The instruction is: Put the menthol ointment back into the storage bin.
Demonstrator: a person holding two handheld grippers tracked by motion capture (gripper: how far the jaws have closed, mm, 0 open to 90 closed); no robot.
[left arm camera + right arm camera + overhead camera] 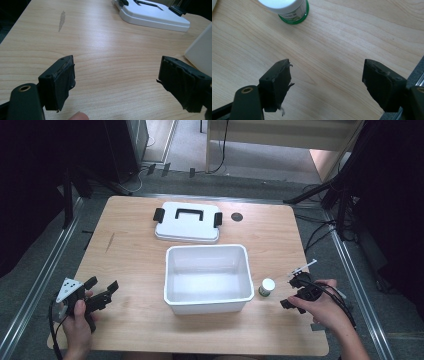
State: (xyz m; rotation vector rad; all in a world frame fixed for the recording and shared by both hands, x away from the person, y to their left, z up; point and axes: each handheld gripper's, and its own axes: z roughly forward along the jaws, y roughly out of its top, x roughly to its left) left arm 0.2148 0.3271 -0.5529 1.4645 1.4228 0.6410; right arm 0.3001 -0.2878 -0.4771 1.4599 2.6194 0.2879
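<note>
Wooden tabletop (130, 255). White open bin (208, 278) sits near the middle, slightly toward the near edge, nothing visible inside it. Its lid (188, 222) lies flat just behind it, toward the far edge, apart from the bin; black handle on top, black latch at each end. A small dark round spot (237, 217) is on the tabletop just right of the lid.

Small bottle (267, 287), white cap, green label, stands upright just beside the bin's right wall near its front right corner. In the right gripper view it sits at the top edge, ahead of the jaws and to their left, not between them.

Left hand-held gripper (103, 292): held by the left hand (78, 322) at the near left corner of the tabletop, jaws spread wide, nothing between them, pointing toward the bin. Left gripper view confirms: bare wood between the jaws, lid at top right, bin wall at right edge. A grey smear mark (61, 20) is on the wood farther out.

Right hand-held gripper (293, 292): held by the right hand (322, 307) near the right edge, toward the near side, just right of the bottle. Jaws wide apart, gripping nothing, over bare wood, tabletop edge under the right jaw.
</note>
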